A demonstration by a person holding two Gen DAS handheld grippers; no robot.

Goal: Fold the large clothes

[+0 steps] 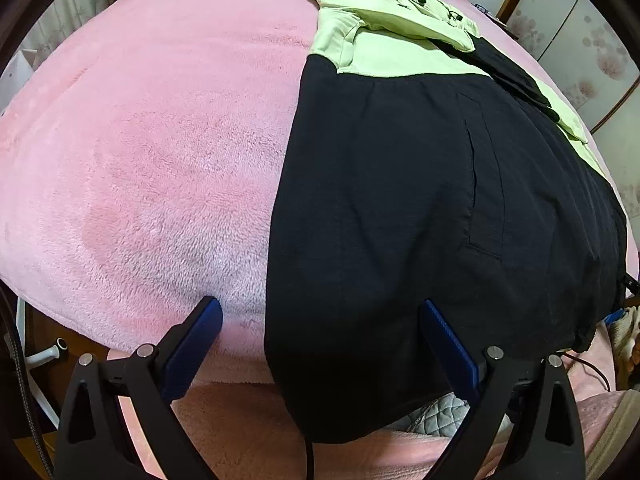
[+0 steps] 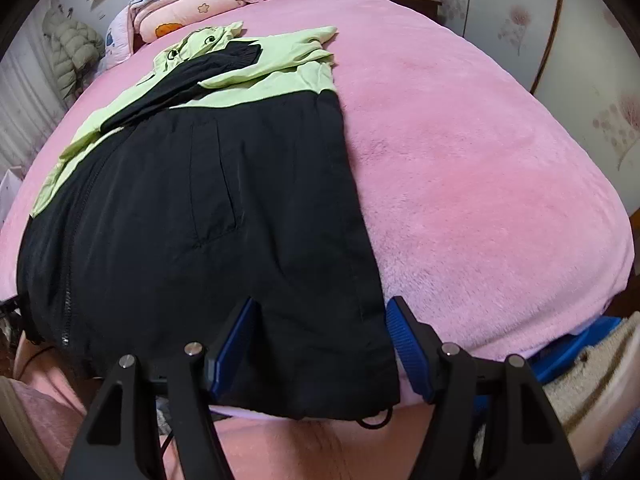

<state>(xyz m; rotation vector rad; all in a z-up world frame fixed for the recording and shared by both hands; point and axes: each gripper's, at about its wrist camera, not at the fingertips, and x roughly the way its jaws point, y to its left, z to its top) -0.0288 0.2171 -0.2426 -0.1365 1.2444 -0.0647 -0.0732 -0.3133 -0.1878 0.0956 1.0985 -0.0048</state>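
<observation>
A large jacket (image 1: 400, 200), black below and pale green above, lies flat on the pink fleece bed cover (image 1: 140, 140), its hem hanging over the near edge. A black sleeve (image 2: 192, 76) is folded across the green chest, with the hood (image 2: 204, 38) beyond. My left gripper (image 1: 320, 306) is open over the hem's left part, one finger above the cover and one above the black cloth. My right gripper (image 2: 323, 304) is open and straddles the jacket's (image 2: 200, 220) right bottom corner. Its left fingertip (image 2: 244, 320) dents the cloth and its right fingertip sits just past the side edge.
Folded quilts and pillows (image 2: 188, 4) are piled at the head of the bed. A padded coat (image 2: 68, 52) hangs at the far left. Flowered wardrobe doors (image 2: 580, 60) stand along the right side. A dark cord (image 2: 372, 420) dangles under the hem, and grey quilted fabric (image 1: 440, 412) shows below it.
</observation>
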